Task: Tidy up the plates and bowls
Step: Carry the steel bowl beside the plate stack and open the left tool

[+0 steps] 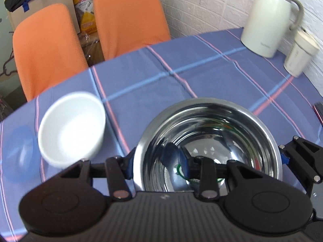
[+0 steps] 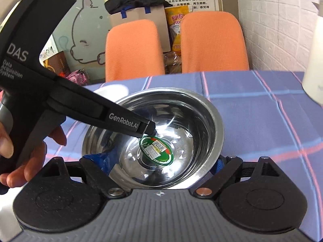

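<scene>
A shiny steel bowl point(image 1: 210, 141) with a green sticker point(image 2: 156, 151) inside sits on the blue checked tablecloth. My left gripper point(image 1: 157, 161) is shut on the bowl's left rim, one blue pad outside and one inside; it shows from the side in the right wrist view point(image 2: 121, 119). My right gripper point(image 2: 159, 165) is shut on the bowl's near rim point(image 2: 201, 173), blue pads on either side of the wall. A white ceramic bowl point(image 1: 72, 129) stands to the left of the steel bowl; only its far rim point(image 2: 111, 89) shows in the right wrist view.
A white thermos jug point(image 1: 270, 18) and a white lidded cup point(image 1: 300, 54) stand at the table's back right by the brick wall. Two orange chairs point(image 1: 129, 18) stand behind the table. A blue round shape point(image 1: 18, 153) lies at the far left.
</scene>
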